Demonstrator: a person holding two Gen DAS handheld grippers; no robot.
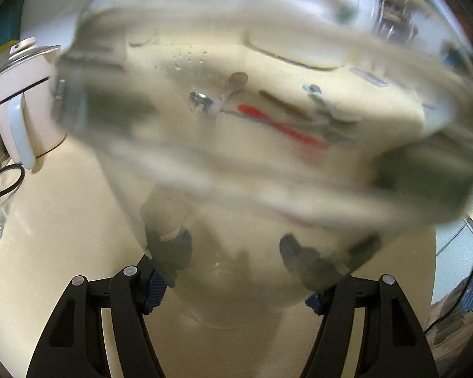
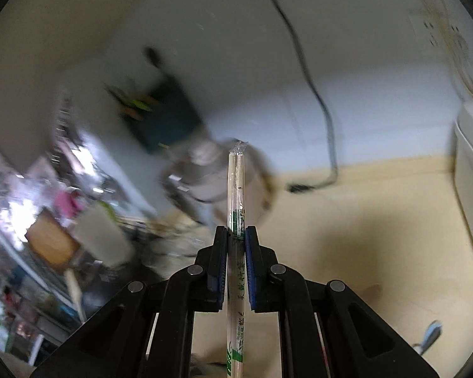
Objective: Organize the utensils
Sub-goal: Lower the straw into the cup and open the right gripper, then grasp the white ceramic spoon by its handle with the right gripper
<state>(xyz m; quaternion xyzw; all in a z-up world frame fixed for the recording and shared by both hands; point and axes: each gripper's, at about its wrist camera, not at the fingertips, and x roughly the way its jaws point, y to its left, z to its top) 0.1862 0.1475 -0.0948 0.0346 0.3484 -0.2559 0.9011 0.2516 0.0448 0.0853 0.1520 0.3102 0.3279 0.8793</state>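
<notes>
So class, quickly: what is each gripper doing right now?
Left gripper: shut on the clear glass jar.
Right gripper: shut on wrapped chopsticks.

Through the glass jar my left view warps: utensils lying on the table beyond smear into red and brown streaks I can't identify. On my right view, the shelving is pure motion blur, and the wrapped chopsticks run off the bottom edge.
</notes>
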